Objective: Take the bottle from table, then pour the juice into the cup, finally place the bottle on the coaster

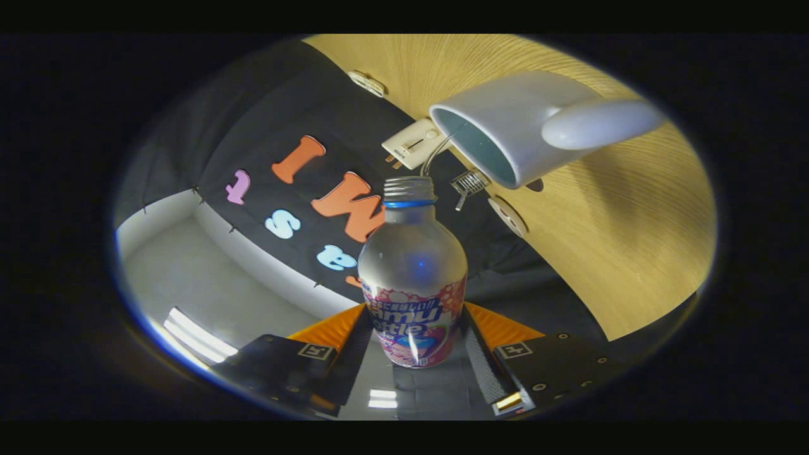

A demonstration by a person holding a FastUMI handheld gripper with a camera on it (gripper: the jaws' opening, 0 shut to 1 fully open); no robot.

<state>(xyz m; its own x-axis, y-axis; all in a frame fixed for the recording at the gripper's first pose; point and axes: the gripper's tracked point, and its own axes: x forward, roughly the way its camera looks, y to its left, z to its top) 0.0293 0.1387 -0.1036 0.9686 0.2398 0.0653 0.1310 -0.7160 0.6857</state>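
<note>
Gripper (414, 373) is clamped on the bottle (414, 284): both fingers press its labelled lower body, one on each side, so the bottle sits right btwn them, neck pointing away from the camera. Cap is off (bare threaded neck w/ a blue ring under it). Whole view is rolled hard, so the wooden table (632, 253) runs up the far side like a wall. White cup (505, 123) w/ its handle sits on that table, mouth just beyond the bottle's mouth. A thin clear stream (436, 151) arcs from the bottle's mouth over the cup's rim and into it. Bottle's upper body looks clear, mostly drained.
</note>
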